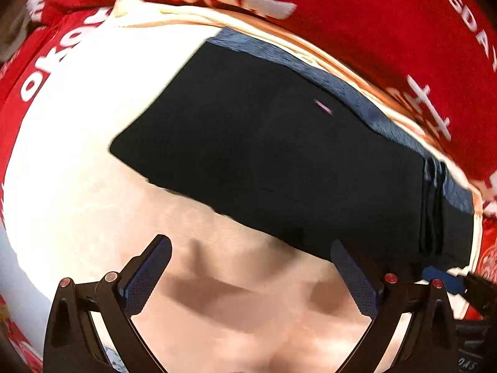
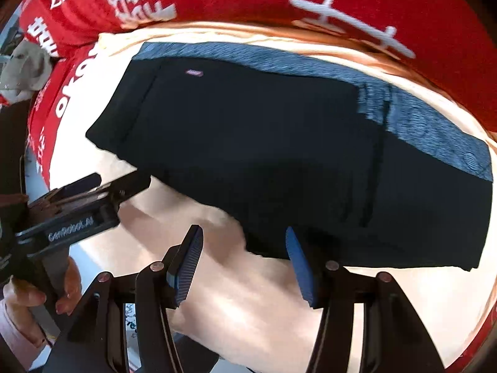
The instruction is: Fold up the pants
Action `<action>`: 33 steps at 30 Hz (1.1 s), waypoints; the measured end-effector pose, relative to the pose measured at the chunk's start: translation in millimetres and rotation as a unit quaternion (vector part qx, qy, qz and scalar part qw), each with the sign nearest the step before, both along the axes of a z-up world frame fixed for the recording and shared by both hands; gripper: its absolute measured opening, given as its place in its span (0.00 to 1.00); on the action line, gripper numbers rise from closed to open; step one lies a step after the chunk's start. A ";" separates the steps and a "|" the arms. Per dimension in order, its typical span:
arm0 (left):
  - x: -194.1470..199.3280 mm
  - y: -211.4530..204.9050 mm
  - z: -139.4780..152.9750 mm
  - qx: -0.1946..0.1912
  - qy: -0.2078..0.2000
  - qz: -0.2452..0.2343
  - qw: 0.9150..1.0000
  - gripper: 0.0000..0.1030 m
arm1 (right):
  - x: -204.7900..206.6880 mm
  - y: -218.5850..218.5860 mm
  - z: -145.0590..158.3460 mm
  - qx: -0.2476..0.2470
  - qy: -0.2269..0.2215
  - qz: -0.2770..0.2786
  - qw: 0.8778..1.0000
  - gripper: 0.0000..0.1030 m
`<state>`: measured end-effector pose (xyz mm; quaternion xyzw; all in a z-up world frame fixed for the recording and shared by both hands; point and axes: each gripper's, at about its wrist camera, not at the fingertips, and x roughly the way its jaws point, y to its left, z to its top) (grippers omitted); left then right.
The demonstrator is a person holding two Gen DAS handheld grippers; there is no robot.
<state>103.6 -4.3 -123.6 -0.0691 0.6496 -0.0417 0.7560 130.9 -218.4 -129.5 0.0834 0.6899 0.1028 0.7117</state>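
1. Left wrist view: my left gripper [image 1: 251, 267] points down at the bare cream cloth [image 1: 77, 155], jaws spread wide with nothing between them. The pants [image 1: 273, 155], black with a blue-grey waistband [image 1: 351, 90], lie folded into a flat block just beyond the fingertips, near the cloth's far edge. I judge the jaws stand wide because the fabric has been let go and lies settled. A blue finger of the right gripper [image 1: 444, 278] shows at the right edge.

2. Writing there: white letters on the red cover [image 1: 388, 31] are blurred; I read "oko" at left, the rest not. A small pale tag [image 1: 323, 106] on the pants is unreadable.

3. Right wrist view: my right gripper [image 2: 245, 261] stands about half open and empty, its right finger at the pants' near edge; touching or not, I cannot tell. The left gripper's body reads "GenRobot.AI" [image 2: 70, 229], with a hand [image 2: 34, 292] below it.
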 end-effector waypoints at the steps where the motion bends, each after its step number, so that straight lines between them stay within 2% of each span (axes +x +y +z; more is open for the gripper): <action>1: 1.1 6.8 0.0 -0.008 0.000 0.010 1.000 1.00 | -0.2 3.4 -0.2 0.000 0.001 0.003 1.000 0.58; 3: 5.1 26.0 0.1 -0.050 -0.003 0.035 0.998 1.00 | 0.1 7.5 -0.1 0.003 0.003 0.005 1.000 0.58; 5: 8.6 42.1 3.7 -0.082 -0.024 0.070 0.994 1.00 | 1.2 11.9 -0.6 0.004 0.004 0.007 1.000 0.59; 7: 11.4 54.2 7.2 -0.097 -0.039 0.090 0.990 1.00 | 1.5 14.6 -0.6 0.006 0.005 0.009 1.000 0.59; 10: 17.7 65.8 3.3 -0.140 -0.038 0.111 0.983 1.00 | 1.1 17.2 -2.1 0.009 0.006 0.010 1.000 0.59; 11: 19.6 68.6 -1.3 -0.165 -0.035 0.116 0.979 1.00 | 1.0 18.2 -3.6 0.010 0.008 0.010 1.000 0.59; 13: 22.3 71.3 -7.0 -0.188 -0.028 0.123 0.974 1.00 | 0.4 18.2 -5.8 0.014 0.012 0.006 1.000 0.59; 16: 25.9 65.3 -20.5 -0.246 -0.027 0.129 0.960 1.00 | -0.1 19.1 -8.9 0.019 0.018 0.004 1.000 0.59; 19: 28.8 63.4 -30.3 -0.267 -0.030 0.142 0.953 1.00 | -1.2 18.6 -11.5 0.022 0.022 0.005 1.000 0.59; 21: 27.5 66.9 -37.8 -0.291 -0.030 0.152 0.944 1.00 | -1.3 18.7 -14.1 0.023 0.024 0.007 0.999 0.59; 23: 27.4 69.1 -40.6 -0.300 -0.037 0.156 0.941 1.00 | -0.5 18.7 -15.7 0.023 0.025 0.007 0.999 0.59; 27: 34.0 62.3 -42.4 -0.284 -0.047 0.150 0.946 1.00 | 2.6 17.3 -19.0 0.024 0.025 0.001 0.999 0.59; 30: 35.4 62.1 -41.4 -0.277 -0.050 0.162 0.946 1.00 | 3.1 15.4 -19.3 0.026 0.026 -0.004 0.999 0.59; 33: 37.0 51.3 -23.3 -0.261 -0.073 0.152 0.950 1.00 | 2.4 14.1 -17.3 0.026 0.023 -0.004 0.999 0.59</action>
